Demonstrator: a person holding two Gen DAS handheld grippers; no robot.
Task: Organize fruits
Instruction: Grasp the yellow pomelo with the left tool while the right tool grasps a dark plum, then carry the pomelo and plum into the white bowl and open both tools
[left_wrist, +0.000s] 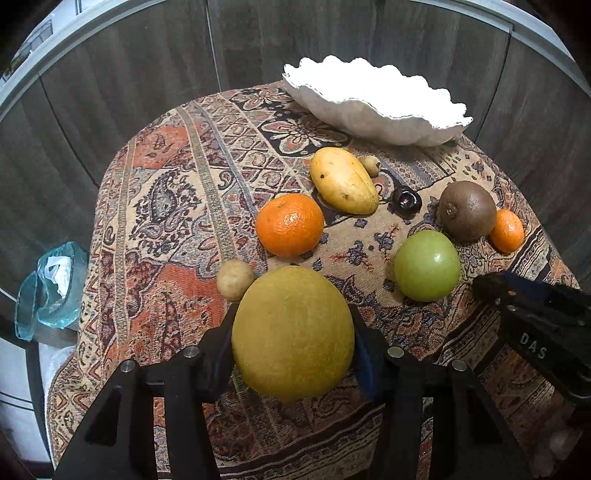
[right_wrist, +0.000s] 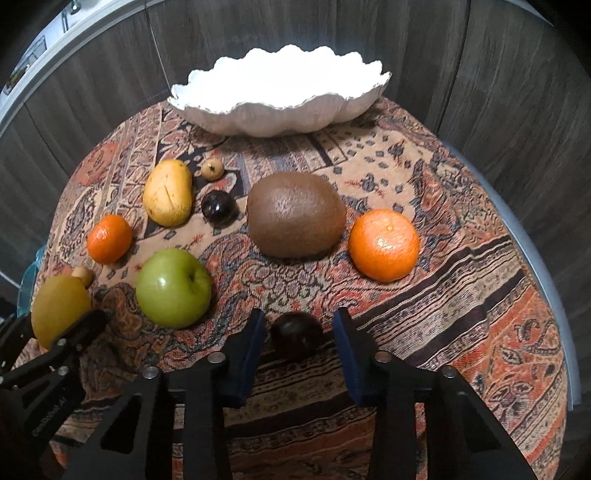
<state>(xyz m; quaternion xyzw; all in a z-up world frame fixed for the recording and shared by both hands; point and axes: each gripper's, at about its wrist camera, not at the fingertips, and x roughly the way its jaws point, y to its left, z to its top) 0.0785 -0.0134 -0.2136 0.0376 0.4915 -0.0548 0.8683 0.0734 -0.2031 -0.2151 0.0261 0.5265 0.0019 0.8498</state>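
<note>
Left wrist view: the left gripper (left_wrist: 292, 334) is clamped on the yellow-green fruit (left_wrist: 292, 334). The right gripper (right_wrist: 298, 341) brackets the dark fruit (right_wrist: 295, 338), pads apparently clear.

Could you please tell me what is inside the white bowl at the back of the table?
No fruit shows above the white bowl's scalloped rim; its interior is glare-white and its floor is hidden by the near wall.

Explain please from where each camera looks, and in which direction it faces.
Left wrist: on the left gripper, facing down and forward over the tablecloth toward the white bowl; its own jaws hold a yellow-green fruit, and the right gripper shows at right.
Right wrist: on the right gripper, same facing; its jaws stand around a dark fruit, not touching.
Both share the white bowl, green apple, brown fruit and mango.
</note>
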